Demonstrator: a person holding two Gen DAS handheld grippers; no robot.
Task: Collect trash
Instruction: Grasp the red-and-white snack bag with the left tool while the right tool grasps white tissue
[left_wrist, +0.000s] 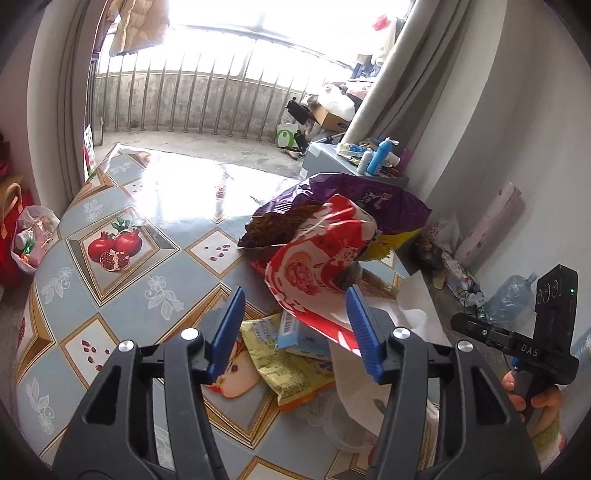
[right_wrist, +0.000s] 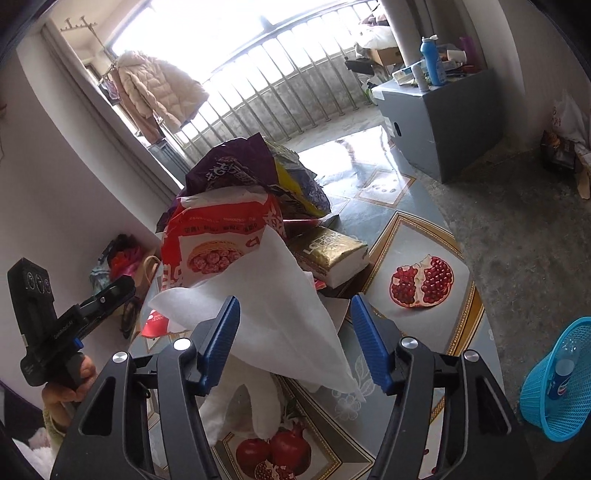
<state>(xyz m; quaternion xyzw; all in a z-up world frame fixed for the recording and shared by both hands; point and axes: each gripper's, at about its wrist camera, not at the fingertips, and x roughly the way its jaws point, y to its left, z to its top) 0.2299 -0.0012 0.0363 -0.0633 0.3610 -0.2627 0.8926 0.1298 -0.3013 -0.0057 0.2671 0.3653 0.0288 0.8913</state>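
Observation:
A heap of wrappers lies on the pomegranate-print table. It holds a purple bag, a red snack bag, a yellow packet and a white tissue. My left gripper is open, and the red bag's lower corner and the yellow packet lie between its blue pads, untouched. My right gripper is also open. It straddles a large white tissue in front of the red snack bag, with a gold tissue pack behind. Each view shows the other gripper's handle in a person's hand.
A blue mesh basket holding a bottle stands on the floor right of the table. A grey cabinet with bottles on top stands near the balcony railing. A plastic bag of rubbish sits on the floor at the left, and a large water bottle at the right.

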